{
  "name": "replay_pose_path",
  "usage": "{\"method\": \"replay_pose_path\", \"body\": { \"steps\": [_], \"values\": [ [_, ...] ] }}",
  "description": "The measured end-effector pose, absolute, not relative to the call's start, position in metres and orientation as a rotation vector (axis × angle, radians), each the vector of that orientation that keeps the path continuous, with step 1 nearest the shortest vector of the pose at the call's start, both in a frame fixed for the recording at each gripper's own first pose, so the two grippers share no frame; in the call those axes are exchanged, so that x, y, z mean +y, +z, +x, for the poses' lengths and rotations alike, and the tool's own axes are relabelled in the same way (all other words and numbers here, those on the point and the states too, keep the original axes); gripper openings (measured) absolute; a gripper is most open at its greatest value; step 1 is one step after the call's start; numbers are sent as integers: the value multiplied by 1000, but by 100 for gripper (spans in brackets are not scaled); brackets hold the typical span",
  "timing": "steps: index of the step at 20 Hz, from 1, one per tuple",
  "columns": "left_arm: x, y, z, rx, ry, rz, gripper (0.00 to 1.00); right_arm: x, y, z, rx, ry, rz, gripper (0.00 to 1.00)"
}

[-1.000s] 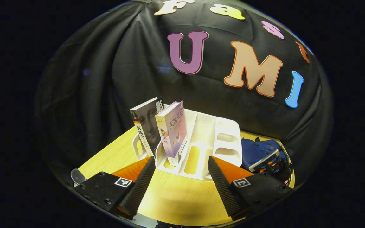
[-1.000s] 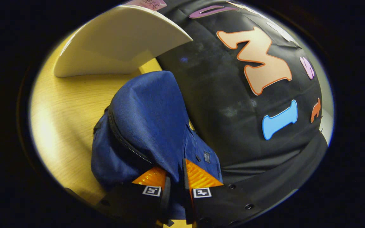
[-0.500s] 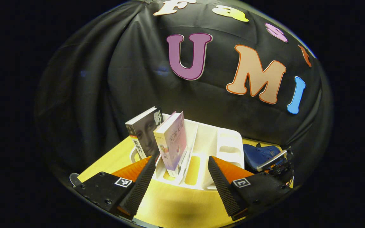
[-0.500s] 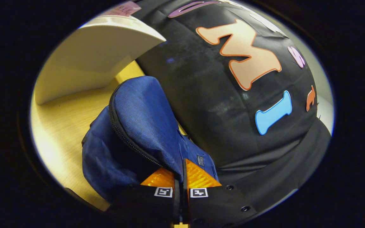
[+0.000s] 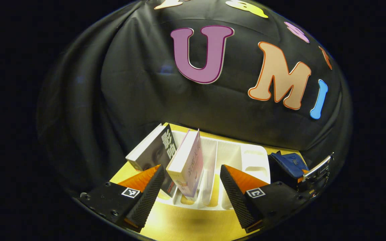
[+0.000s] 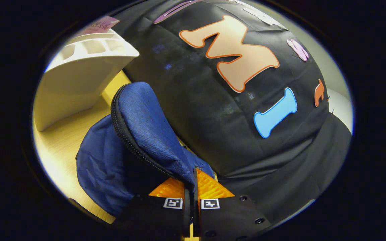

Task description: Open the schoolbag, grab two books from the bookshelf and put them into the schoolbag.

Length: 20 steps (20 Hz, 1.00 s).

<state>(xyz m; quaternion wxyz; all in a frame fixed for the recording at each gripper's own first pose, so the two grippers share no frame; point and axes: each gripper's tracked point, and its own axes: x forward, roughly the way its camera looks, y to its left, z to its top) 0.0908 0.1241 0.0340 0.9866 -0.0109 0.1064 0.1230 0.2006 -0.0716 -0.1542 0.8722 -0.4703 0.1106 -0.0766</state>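
Closer to the shelf (image 5: 246, 157) than a second ago, books (image 5: 186, 164) now between the left gripper (image 5: 192, 185) fingers, wide apart, touching nothing: first grab looks near. Right gripper (image 6: 190, 197) pinched together on the bag (image 6: 139, 134) flap, lifted higher, mouth held open beside the shelf on the table (image 6: 65, 147).

In the left gripper view the left gripper (image 5: 191, 187) has moved closer to the white bookshelf (image 5: 246, 160) and looks down on it more; the two books (image 5: 169, 157) now sit lower, toward 6 o'clock, right between its open fingers; in the right gripper view the right gripper (image 6: 192, 197) has lifted the blue schoolbag (image 6: 139, 134) flap higher; the bookshelf has slid toward 10 o'clock.
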Motion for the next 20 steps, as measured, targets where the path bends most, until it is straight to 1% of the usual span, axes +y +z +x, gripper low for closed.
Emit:
{"method": "replay_pose_path", "body": {
  "steps": [1,2,5,6,8,10,11,12,13,14,17,20],
  "values": [
    [130,38,96,229,242,-6,98,-73,-149,200,229,-169,-968,6],
    [135,42,103,247,237,11,98,-74,-145,200,226,-177,-953,3],
    [141,42,122,350,208,52,98,-77,-139,196,228,-192,-928,4],
    [141,38,129,391,191,61,98,-78,-138,195,229,-198,-921,6],
    [140,30,141,464,155,62,93,-76,-139,192,237,-200,-909,6],
    [144,18,149,551,148,43,93,-74,-139,184,239,-203,-904,6],
    [146,11,151,596,147,25,93,-73,-136,180,234,-205,-900,4],
    [147,5,155,641,141,8,93,-73,-135,176,231,-204,-892,4],
    [147,-1,156,683,134,-7,94,-72,-134,171,230,-204,-883,6],
    [148,-5,159,721,129,-18,93,-70,-134,167,231,-201,-875,4],
    [153,-22,162,835,144,-14,89,-67,-133,155,230,-194,-885,6],
    [137,-32,166,894,109,-39,85,-67,-133,146,229,-193,-879,6]
  ]
}}
